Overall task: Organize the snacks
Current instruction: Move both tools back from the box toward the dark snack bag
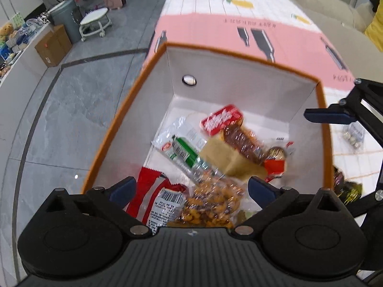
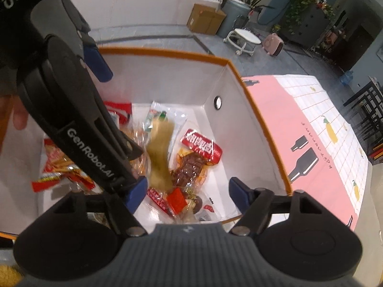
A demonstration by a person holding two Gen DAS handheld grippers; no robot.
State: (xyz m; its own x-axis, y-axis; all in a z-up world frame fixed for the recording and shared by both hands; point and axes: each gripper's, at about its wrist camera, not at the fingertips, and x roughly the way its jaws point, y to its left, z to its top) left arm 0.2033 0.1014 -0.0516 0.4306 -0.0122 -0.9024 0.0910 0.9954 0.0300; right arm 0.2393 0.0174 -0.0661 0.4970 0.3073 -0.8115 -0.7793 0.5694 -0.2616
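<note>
both grippers' fingers (image 1: 258,186) wide open, empty | beige packet (image 2: 159,157) blurred over box (image 1: 239,88) | risk: lands crooked, crowds snack pile, hands bump

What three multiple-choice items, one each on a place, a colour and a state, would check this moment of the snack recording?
1. Where does the red packet with white lettering lie?
A. inside the box
B. on the floor
C. on the sofa

2. What colour is the box rim?
A. green
B. orange
C. black

3. How do the left gripper and right gripper stand?
A. both shut on packets
B. one shut
C. both open, holding nothing

Key: 1 A, it rests on the box's white floor among other snacks; 2 B, an orange edge runs along the walls; 3 C, each pair of fingers stands apart above the snacks.
</note>
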